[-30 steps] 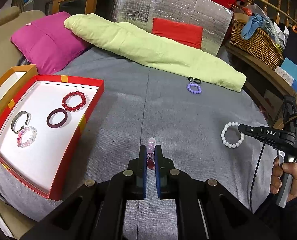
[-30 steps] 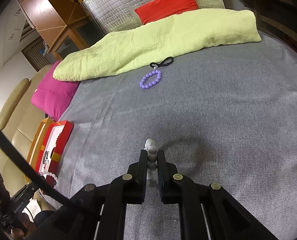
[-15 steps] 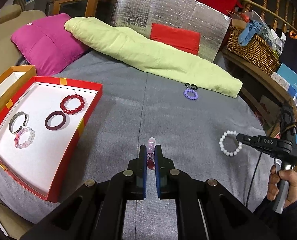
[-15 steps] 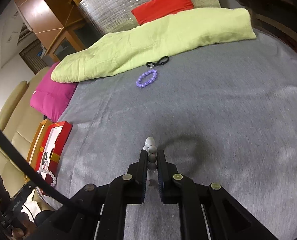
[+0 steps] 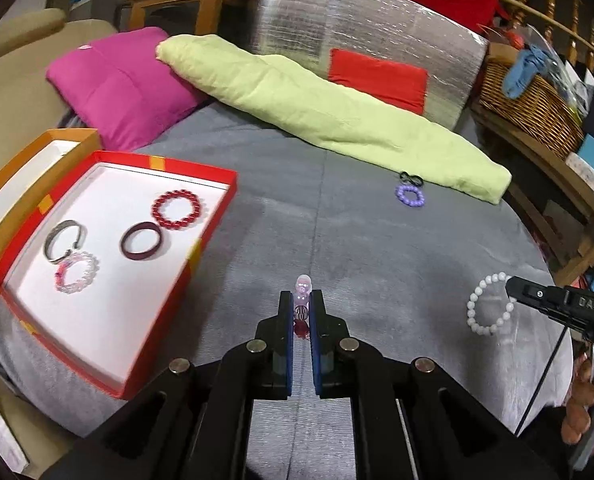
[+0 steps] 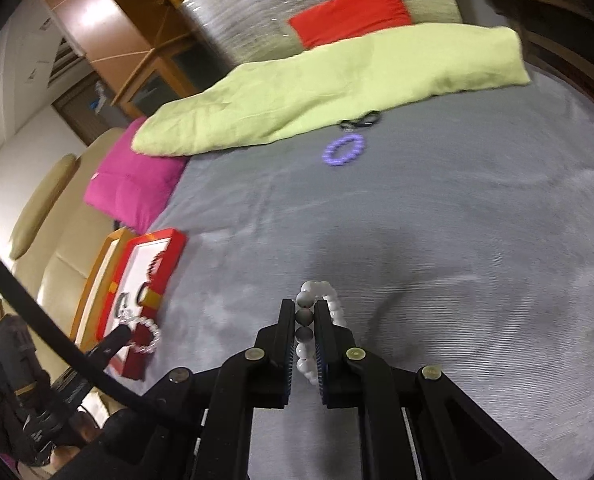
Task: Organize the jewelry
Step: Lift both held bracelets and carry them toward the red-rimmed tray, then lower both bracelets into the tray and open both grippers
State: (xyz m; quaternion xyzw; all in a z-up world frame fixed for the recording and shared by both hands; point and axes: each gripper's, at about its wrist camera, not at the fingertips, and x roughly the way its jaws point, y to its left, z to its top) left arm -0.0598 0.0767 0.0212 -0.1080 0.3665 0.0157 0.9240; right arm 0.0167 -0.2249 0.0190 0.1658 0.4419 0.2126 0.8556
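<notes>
Grey fabric covers the bed that fills the middle of both views, with a long light-green cushion across its upper part, a magenta pillow at the upper left and a red pillow against a silver quilted panel behind. A wicker basket stands at the upper right of the left wrist view.

My left hand-held gripper is at the lower centre of its frame, and its jaws are nearly closed on a pink and clear beaded bracelet, which sticks out a little above the tips. To its left lies a red tray with a white inside. In it I see a red beaded bracelet, a dark maroon bangle, a silver cuff and a pale pink beaded bracelet; the cuff and the pale pink one touch each other.

My right hand-held gripper is also nearly closed, on a white beaded bracelet with some grey beads between the pads. In the left wrist view this bracelet hangs as a ring at the right edge of the frame, above the grey cover.

A purple beaded bracelet lies on the bed just below the green cushion, and a black hair tie lies just beside it, at the cushion's edge.
</notes>
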